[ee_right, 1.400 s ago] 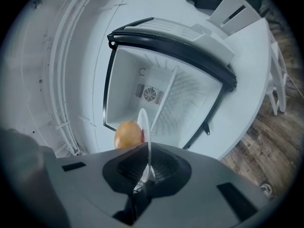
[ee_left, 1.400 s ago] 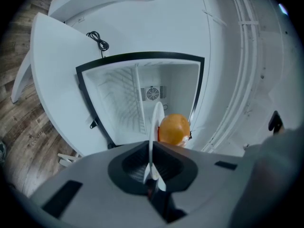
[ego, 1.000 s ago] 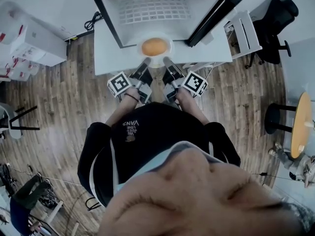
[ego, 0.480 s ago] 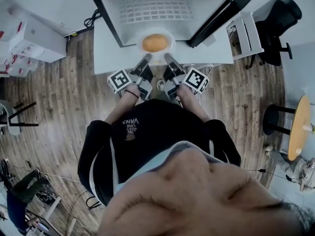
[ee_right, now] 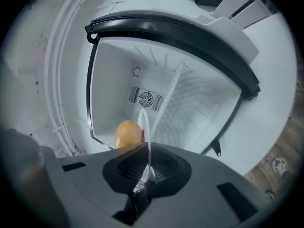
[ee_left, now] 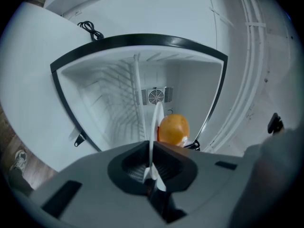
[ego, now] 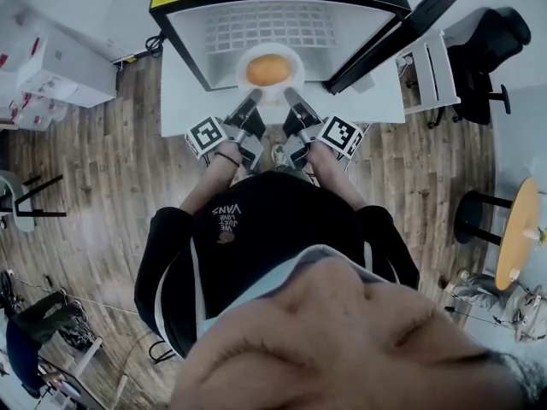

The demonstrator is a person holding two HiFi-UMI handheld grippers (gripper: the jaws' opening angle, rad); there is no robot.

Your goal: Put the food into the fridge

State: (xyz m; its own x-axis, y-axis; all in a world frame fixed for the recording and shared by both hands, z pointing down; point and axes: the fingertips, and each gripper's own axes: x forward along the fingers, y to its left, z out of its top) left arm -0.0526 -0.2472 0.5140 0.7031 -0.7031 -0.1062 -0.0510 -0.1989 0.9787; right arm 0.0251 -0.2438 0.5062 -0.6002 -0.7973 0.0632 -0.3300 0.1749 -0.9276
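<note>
A round orange food item (ego: 267,69) lies on a white plate (ego: 245,57) at the mouth of the open fridge (ego: 197,37). My left gripper (ego: 254,100) is shut on the plate's left rim and my right gripper (ego: 289,97) is shut on its right rim. In the left gripper view the plate (ee_left: 156,122) stands edge-on out of the closed jaws, with the food (ee_left: 173,129) to its right. From the right gripper view, the plate (ee_right: 144,122) also rises edge-on from the jaws and the food (ee_right: 127,135) sits to its left. The fridge interior (ee_right: 190,99) holds a wire shelf.
The fridge door (ego: 400,26) hangs open to the right. The fridge stands on a white table (ego: 181,101). White boxes (ego: 55,67) lie at the left, a black chair (ego: 483,32) at the far right, and a round wooden table (ego: 519,225) at the right edge.
Both grippers have carried the plate with the food forward, from just in front of the fridge to its opening. The grips have not changed.
</note>
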